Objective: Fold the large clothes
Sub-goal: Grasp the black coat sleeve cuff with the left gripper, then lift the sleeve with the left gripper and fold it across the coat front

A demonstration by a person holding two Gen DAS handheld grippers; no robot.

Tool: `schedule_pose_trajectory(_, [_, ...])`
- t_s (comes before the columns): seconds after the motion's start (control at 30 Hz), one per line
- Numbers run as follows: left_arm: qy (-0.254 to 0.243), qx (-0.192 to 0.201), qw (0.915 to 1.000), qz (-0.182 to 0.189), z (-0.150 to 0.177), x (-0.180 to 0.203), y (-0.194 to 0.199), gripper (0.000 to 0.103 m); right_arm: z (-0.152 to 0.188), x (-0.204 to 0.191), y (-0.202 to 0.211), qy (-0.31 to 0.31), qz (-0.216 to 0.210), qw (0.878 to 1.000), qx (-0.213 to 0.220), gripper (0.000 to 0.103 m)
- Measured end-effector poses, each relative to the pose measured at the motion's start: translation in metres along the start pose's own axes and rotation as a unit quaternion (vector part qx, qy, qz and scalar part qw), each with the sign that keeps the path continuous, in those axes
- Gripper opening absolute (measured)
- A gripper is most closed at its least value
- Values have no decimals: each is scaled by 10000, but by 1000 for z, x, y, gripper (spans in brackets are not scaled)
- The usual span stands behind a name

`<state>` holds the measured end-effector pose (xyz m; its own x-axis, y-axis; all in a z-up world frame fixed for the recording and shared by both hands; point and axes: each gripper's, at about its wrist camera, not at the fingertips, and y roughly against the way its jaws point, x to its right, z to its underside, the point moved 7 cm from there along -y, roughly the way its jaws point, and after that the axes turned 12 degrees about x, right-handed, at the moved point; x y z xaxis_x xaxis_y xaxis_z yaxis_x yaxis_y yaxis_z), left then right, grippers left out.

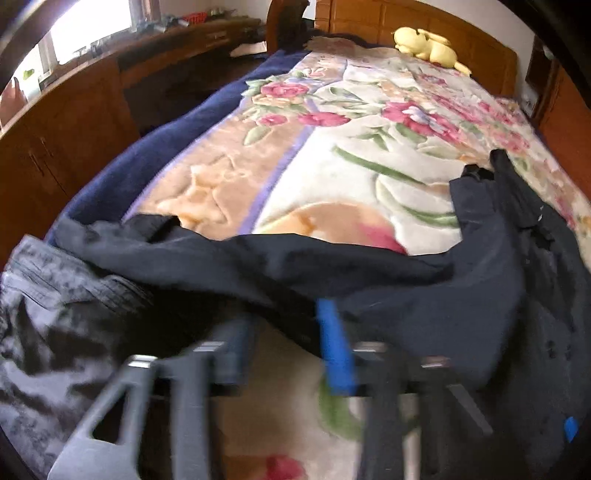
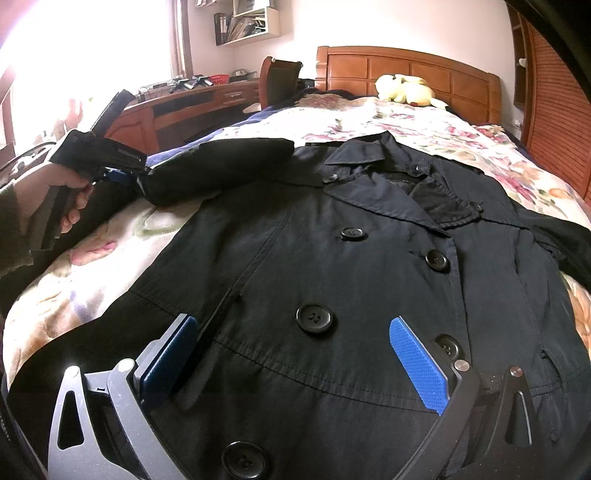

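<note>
Firstly, right tongs (image 2: pixel 295 360): stood wide apart, clamped on nothing, low over the lower front of the coat (image 2: pixel 332 258).
Blue pads (image 2: pixel 419 365): one on each side of a large black button (image 2: pixel 314 319), with bare cloth lying flat between them.
Left tongs (image 1: pixel 284 332): nearly together; the own-wrist view was blurred, but dark cloth ran across the narrow gap at the tips.
Left tongs from the right wrist view: the tips met the end of the sleeve (image 2: pixel 221 162) and seemed clamped on it.
Left hand (image 2: pixel 62 195): wrapped around the handle, with a dark green cuff at the wrist, at the left edge of the bed.
Sleeve: puffed and stretched out sideways from the shoulder toward the left tongs, lying above the blanket (image 2: pixel 369 118).
Coat: dark navy, double-breasted, spread front-up along the bed, buttons done up in two rows.
Collar (image 2: pixel 362 155): open and pointing toward the headboard (image 2: pixel 406 70).
Other sleeve: only partly in view, falling away at the right side of the coat.
Blanket: cream with pink flowers and green stems, covering the bed under the coat.
Grey cloth (image 1: pixel 55 314): creased, at the near left beside the coat's edge; what it was could not be told.
Plush toy (image 2: pixel 406 90): pale yellow, lying on the blanket just before the headboard, well apart from the coat.
Chair (image 2: pixel 280 79): wooden, beside the head of the bed.
Table (image 2: pixel 207 99): wooden with drawers, under the bright window, cluttered with small things too small to tell.
Wall shelf (image 2: pixel 251 26): white, holding folders and papers.
</note>
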<state>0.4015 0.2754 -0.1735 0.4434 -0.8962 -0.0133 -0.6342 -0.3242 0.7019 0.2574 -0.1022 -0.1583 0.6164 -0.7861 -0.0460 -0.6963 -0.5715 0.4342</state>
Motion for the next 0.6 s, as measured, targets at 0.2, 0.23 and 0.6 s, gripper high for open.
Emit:
schedule_pose_trajectory(0.2, [-412,318,9982,292,-6,13,19,2,0,-2,-1,21,-20,10000,-28,103])
schedule_pose_trajectory(0.23, [-454,352,9978,324,-9,16,24,2,0,-3,-1,20,-29,10000,-34,103])
schedule_pose_trajectory(0.6, [-1388,1210,9727,1413,-34,137,145,2,-7,25,17,-192,100,9998,48,103])
